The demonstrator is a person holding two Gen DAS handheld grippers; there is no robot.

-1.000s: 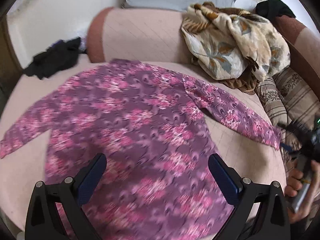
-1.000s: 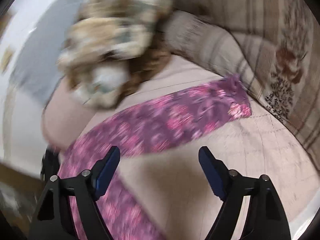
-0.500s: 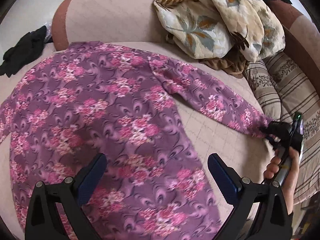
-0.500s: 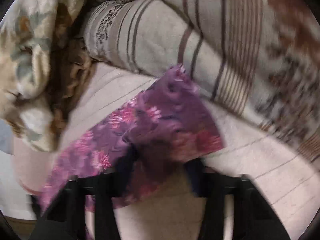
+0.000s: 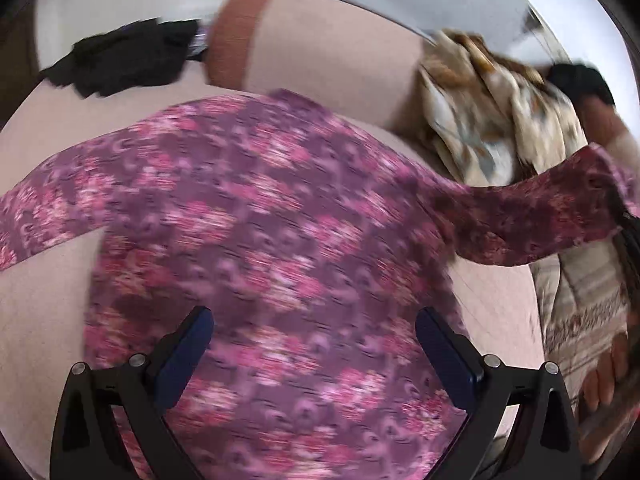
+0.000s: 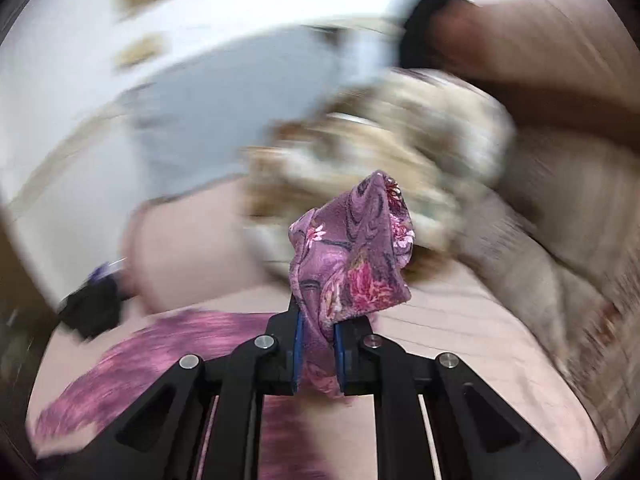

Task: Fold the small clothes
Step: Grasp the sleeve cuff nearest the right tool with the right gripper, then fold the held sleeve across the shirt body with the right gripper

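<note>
A purple shirt with pink flowers (image 5: 256, 248) lies spread flat on the pale sofa seat (image 5: 44, 312). My left gripper (image 5: 312, 348) hovers open over its lower half, nothing between the blue pads. The shirt's right sleeve (image 5: 520, 216) is lifted off the seat toward the right edge of the left wrist view. My right gripper (image 6: 317, 344) is shut on that sleeve's cuff (image 6: 352, 256), which bunches up above the pads. The body of the shirt (image 6: 152, 352) trails below it, blurred.
A crumpled floral blanket (image 5: 492, 120) sits at the back right, with striped cushions (image 5: 580, 312) beside it. A black garment (image 5: 120, 60) lies at the back left by the armrest (image 5: 320, 40). A person's hand (image 5: 608, 376) shows at the right edge.
The right gripper closed on the sleeve cuff and lifted it off the seat, rolling as it rose. The left gripper shifted over the shirt and stayed open.
</note>
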